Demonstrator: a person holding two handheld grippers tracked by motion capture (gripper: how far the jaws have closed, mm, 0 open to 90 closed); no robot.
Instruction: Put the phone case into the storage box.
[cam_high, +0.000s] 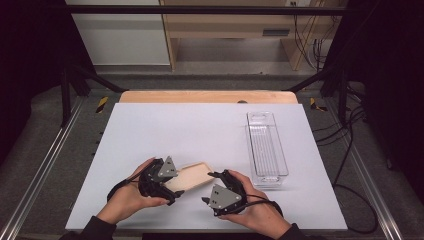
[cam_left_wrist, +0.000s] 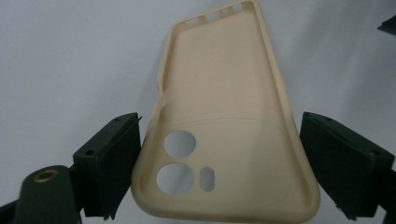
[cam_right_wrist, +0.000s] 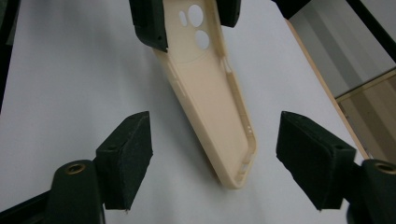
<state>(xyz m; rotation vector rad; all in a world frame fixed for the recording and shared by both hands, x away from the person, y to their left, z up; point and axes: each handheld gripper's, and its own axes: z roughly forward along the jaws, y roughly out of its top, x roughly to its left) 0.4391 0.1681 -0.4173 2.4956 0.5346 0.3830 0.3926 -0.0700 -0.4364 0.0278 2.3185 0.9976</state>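
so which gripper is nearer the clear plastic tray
Right. The right gripper sits just beside the clear plastic tray's near end, apart from it. The left gripper is farther off, across the beige phone case it straddles.

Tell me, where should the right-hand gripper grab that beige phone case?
Probably the free end, opposite the camera holes, closing across the two long side rims. The phone case is thin and open-faced, so its narrow width fits between the jaws. The left gripper already straddles the camera-hole end, and the right gripper faces the free end with its jaws on either side, not yet touching.
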